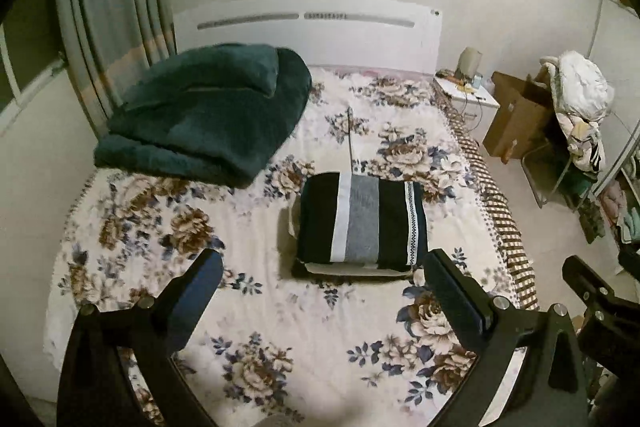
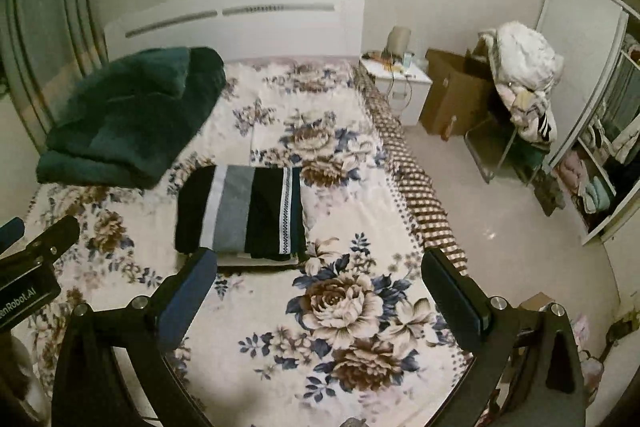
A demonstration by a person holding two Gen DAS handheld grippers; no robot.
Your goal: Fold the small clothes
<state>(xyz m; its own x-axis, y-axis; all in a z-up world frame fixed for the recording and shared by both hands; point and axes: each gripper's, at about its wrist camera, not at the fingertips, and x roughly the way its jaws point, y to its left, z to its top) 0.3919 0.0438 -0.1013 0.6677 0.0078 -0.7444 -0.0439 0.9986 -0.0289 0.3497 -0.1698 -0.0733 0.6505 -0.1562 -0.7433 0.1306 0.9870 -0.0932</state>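
Note:
A folded garment (image 1: 362, 221) with black, white and grey stripes lies flat on the floral bedspread (image 1: 248, 311), near the middle of the bed. It also shows in the right wrist view (image 2: 240, 213). My left gripper (image 1: 324, 267) is open and empty, held above the bed just in front of the garment. My right gripper (image 2: 318, 265) is open and empty, above the bedspread to the right of the garment's near edge. Part of the right gripper shows at the left wrist view's right edge (image 1: 588, 291).
A folded dark green blanket (image 1: 204, 115) lies at the bed's far left. The white headboard (image 1: 308, 31) stands behind. To the right are a white nightstand (image 2: 400, 83), a cardboard box (image 2: 452, 99), a chair piled with clothes (image 2: 520, 83) and an open wardrobe (image 2: 600, 163).

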